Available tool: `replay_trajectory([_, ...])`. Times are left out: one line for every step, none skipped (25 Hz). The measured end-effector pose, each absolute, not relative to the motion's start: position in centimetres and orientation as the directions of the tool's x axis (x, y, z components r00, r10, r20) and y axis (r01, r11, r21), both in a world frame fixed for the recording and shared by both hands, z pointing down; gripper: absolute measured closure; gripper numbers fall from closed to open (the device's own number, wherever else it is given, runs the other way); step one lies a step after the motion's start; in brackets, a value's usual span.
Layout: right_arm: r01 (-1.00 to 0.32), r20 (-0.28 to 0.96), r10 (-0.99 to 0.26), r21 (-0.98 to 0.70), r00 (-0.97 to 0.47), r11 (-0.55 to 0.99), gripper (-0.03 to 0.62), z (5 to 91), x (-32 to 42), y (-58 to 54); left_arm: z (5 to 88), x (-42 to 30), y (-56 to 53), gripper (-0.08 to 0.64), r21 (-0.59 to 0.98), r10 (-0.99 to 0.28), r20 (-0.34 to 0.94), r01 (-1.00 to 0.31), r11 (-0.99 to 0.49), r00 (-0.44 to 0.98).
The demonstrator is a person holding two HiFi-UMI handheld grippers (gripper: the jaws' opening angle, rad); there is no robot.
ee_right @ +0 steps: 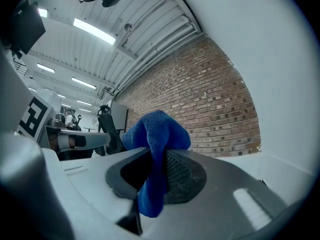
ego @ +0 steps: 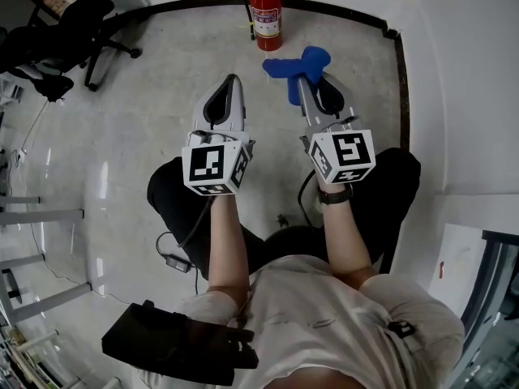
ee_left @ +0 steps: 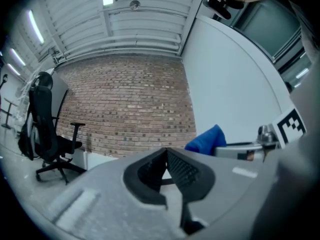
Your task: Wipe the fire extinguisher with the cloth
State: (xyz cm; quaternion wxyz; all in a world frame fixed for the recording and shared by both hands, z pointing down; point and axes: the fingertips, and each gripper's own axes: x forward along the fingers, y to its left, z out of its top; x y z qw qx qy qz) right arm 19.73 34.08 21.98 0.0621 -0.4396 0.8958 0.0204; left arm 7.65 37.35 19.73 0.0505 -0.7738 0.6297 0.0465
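Observation:
A red fire extinguisher (ego: 266, 13) stands upright on the floor by the far wall. My right gripper (ego: 306, 78) is shut on a blue cloth (ego: 297, 66), which bunches out past its tip, a little short of the extinguisher and to its right. In the right gripper view the cloth (ee_right: 156, 149) hangs pinched between the jaws. My left gripper (ego: 231, 82) is held beside it, shut with nothing in it; its tips meet (ee_left: 166, 153) in the left gripper view, where the cloth (ee_left: 206, 140) shows at right. Neither gripper view shows the extinguisher.
A black office chair (ego: 57, 35) stands at the far left on the grey floor (ego: 146, 104). A black cable (ego: 340, 8) runs along the base of the white wall. A brick wall (ee_left: 130, 109) lies ahead. The person's dark trouser legs (ego: 174, 193) are below the grippers.

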Motion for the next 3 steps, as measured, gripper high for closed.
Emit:
replay_trajectory([-0.79,-0.131,-0.784,-0.015,-0.607,0.613,0.531,21.89,19.58,33.97,19.69,7.58,37.23,0.558,-0.018,-0.97,-0.136,-0.979,-0.203,0.203])
replay_trajectory([-0.789,-0.133,-0.783,-0.012,-0.607,0.614,0.531,21.83,19.47,33.85,19.65,7.53,37.11,0.558,-0.017,-0.969,-0.137,-0.979,-0.203,0.204])
replay_trajectory([-0.79,-0.134,-0.783,-0.008,-0.607,0.614,0.531,21.78,19.36,33.73,19.6,7.49,36.99,0.558,-0.017,-0.969,-0.138,-0.979,-0.204,0.204])
